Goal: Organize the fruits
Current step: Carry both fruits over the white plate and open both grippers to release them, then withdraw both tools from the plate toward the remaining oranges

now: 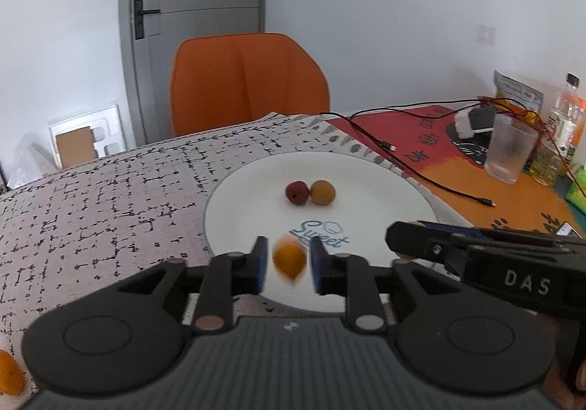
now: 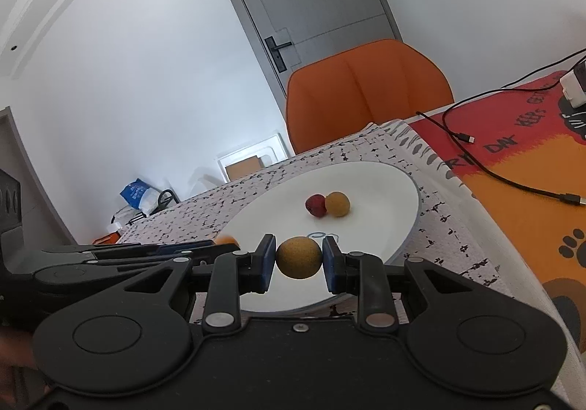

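Observation:
A white plate [image 1: 366, 183] [image 2: 384, 190] lies on the patterned tablecloth. On it a red fruit [image 1: 295, 192] [image 2: 315, 205] touches a round yellow-brown fruit [image 1: 323, 192] [image 2: 337, 204]. My left gripper [image 1: 287, 263] [image 2: 230, 248] hangs over the plate's near edge. A blurred small orange fruit [image 1: 289, 259] [image 2: 227, 239] is between its blue pads, with a gap on each side. My right gripper [image 2: 298, 258] [image 1: 393, 237] is shut on a second yellow-brown round fruit [image 2: 298, 258] above the plate's near rim. One more orange fruit [image 1: 9, 373] lies on the cloth at the lower left.
An orange chair [image 1: 249, 80] stands behind the table. To the right, on a red and orange mat [image 1: 512, 197], are black cables [image 1: 439, 186], a ribbed glass [image 1: 509, 150], a white charger [image 1: 465, 124] and a bottle [image 1: 566, 113].

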Tool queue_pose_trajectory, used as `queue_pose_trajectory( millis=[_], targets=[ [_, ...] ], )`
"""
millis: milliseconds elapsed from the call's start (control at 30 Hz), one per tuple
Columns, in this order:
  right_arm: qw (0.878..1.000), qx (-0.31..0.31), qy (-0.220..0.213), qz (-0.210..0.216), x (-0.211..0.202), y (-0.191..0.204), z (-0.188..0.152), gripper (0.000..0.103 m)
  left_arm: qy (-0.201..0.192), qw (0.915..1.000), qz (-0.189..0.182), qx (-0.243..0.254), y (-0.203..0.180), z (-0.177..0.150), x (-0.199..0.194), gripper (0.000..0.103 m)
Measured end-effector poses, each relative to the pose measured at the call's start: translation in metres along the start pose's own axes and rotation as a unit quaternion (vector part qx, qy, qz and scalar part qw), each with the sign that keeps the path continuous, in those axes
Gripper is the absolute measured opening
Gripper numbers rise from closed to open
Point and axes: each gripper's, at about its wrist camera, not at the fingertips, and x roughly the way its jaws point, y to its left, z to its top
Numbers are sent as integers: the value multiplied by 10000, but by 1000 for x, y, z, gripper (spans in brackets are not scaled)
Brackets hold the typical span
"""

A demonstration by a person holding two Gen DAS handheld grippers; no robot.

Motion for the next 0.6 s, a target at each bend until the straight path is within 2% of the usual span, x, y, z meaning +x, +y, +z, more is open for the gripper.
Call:
queue_pose_trajectory(
  millis=[67,133,200,300,400,500,600],
  targets=[
    [10000,-1,23,-14,0,1,-1,26,6,9999,142,-70,4,0,0,27],
    [10000,-20,35,-29,0,2,-2,26,41,9997,181,-184,11,0,-2,34],
    [10000,-37,52,-67,1,2,-3,26,43,9993,208,-315,18,-1,-7,46],
    [9997,-97,14,-210,0,5,-3,36,-18,9986,376,-374,27,-5,-16,61],
    [9996,-143,29,-229,-1,9,-2,44,-80,9978,531,-382,36,-10,-27,69],
    [9996,-176,63,-231,-3,16,-4,48,-87,9970,600,-488,46,-15,-37,79],
    [9996,-213,84,-190,-4,23,-5,53,-136,9954,730,-601,57,-21,-49,83]
  ],
)
